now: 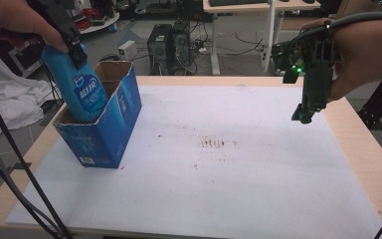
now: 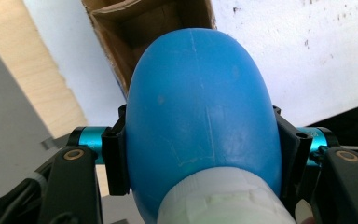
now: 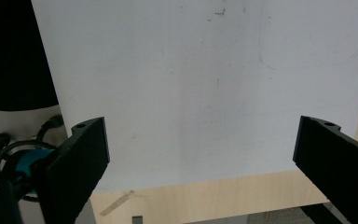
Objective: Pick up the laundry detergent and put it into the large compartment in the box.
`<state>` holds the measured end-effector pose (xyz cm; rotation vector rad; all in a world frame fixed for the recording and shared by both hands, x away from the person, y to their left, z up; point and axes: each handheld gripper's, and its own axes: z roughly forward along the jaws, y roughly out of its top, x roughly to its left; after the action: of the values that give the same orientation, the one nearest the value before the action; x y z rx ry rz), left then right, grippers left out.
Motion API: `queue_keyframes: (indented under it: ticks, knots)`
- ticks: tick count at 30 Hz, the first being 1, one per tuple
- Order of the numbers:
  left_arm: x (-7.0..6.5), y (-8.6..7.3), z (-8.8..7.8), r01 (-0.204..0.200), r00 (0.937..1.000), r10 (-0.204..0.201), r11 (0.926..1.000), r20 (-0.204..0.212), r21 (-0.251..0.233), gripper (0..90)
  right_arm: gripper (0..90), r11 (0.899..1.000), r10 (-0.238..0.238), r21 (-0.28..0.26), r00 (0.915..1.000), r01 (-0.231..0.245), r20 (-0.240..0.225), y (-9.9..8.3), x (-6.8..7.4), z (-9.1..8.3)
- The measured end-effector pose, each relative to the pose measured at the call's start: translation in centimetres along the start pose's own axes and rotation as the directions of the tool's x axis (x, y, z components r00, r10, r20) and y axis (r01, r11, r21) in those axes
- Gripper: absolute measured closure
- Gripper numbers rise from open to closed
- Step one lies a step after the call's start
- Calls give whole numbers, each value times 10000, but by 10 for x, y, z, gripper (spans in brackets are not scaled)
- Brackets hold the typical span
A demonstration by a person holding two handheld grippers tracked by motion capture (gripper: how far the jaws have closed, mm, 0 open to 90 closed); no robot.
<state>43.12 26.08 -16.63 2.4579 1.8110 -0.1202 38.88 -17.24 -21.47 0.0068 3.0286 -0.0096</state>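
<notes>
A blue bottle (image 1: pixel 79 87) with a white label leans with its lower end inside an open blue cardboard box (image 1: pixel 114 124) at the table's left. My left gripper (image 1: pixel 75 50) is shut on the bottle's upper part, just below its white cap (image 2: pixel 223 198). In the left gripper view the bottle (image 2: pixel 203 116) sits squeezed between both jaws, its base pointing into the brown box opening (image 2: pixel 144 28). My right gripper (image 1: pixel 304 113) hangs open above the right side of the white sheet (image 1: pixel 219 164), its jaws wide apart around bare sheet (image 3: pixel 200 93).
The white sheet covers most of the wooden table (image 1: pixel 358 144), with dark smudges (image 1: pixel 216 143) near its middle. Computer towers (image 1: pixel 171 42) and cables stand on the floor beyond the far edge. Black cables (image 1: pixel 15 184) trail down at the left.
</notes>
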Motion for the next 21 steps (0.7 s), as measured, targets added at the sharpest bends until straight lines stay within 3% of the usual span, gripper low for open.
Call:
queue_keyframes:
  ticks: [3, 11, 12, 17, 18, 19, 20, 21]
  knots:
    - [4, 3, 16, 171, 9997, -172, 9998, 145, 43, 369, 25, 10000, 12, -63, 10000, -12, -52, 0, 0, 0]
    - [6, 9, 45, -262, 9996, 264, 9989, -65, 389, 371, 25, 9999, -46, -115, 10000, 45, -78, 2, -1, 2]
    - [6, 10, 53, -643, 9977, 652, 9969, -167, 452, 372, 25, 9999, -34, -130, 10000, 33, -80, 2, -2, 3]
    - [6, 11, 64, -1097, 9937, 1111, 9919, -177, 644, 372, 25, 10000, 8, -94, 10000, -9, -97, 2, -2, 5]
    - [6, 11, 69, -1371, 9902, 1387, 9879, -172, 721, 372, 25, 9999, -39, -104, 9999, 38, -121, 3, -3, 6]
    - [6, 11, 69, -1371, 9902, 1387, 9879, -172, 721, 372, 25, 10000, 2, -100, 9999, -3, -112, 3, -2, 7]
    - [6, 12, 75, -1780, 9834, 1802, 9803, -188, 853, 372, 25, 9999, -55, -109, 9999, 53, -135, 3, -3, 8]
    - [6, 12, 75, -1780, 9834, 1802, 9803, -188, 853, 372, 25, 9999, -55, -109, 9999, 53, -135, 3, -3, 8]
